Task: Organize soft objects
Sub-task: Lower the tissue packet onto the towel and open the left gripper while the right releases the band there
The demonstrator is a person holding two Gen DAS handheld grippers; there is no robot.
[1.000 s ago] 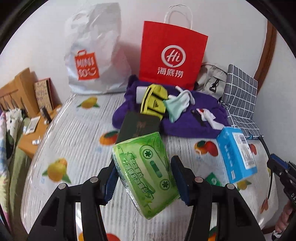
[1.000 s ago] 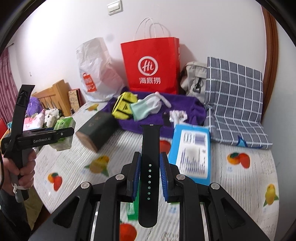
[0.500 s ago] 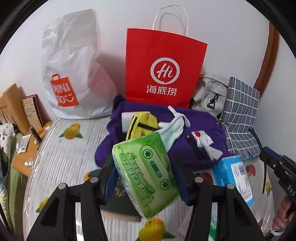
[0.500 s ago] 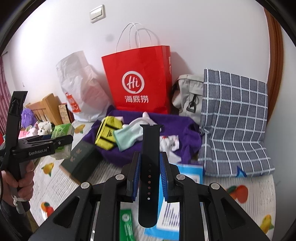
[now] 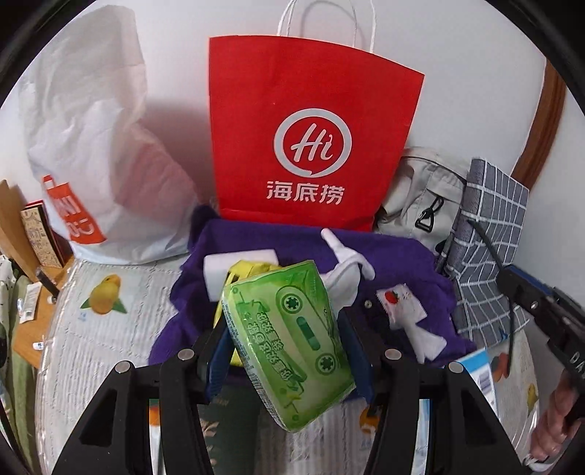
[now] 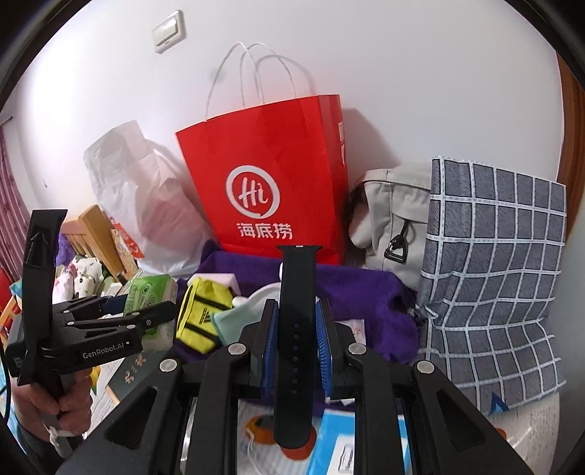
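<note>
A tall red paper carrier bag [image 5: 310, 146] with white cord handles stands against the white wall. Left of it slumps a crinkled white plastic shopping bag [image 5: 98, 146]; right of it sits a grey fabric backpack [image 6: 391, 226], then a blue-grey checked cushion [image 6: 493, 263]. Above the red bag, a white wall switch [image 6: 167, 32]. Far left, a wooden bedside stand [image 5: 33, 321].

dark green box [image 5: 219, 431]: mostly hidden behind left gripper [image 5: 289, 350]; blue box [image 6: 351, 445]: cut off by bottom edge | orange-print bag [image 6: 124, 237]: lettering blurred
</note>
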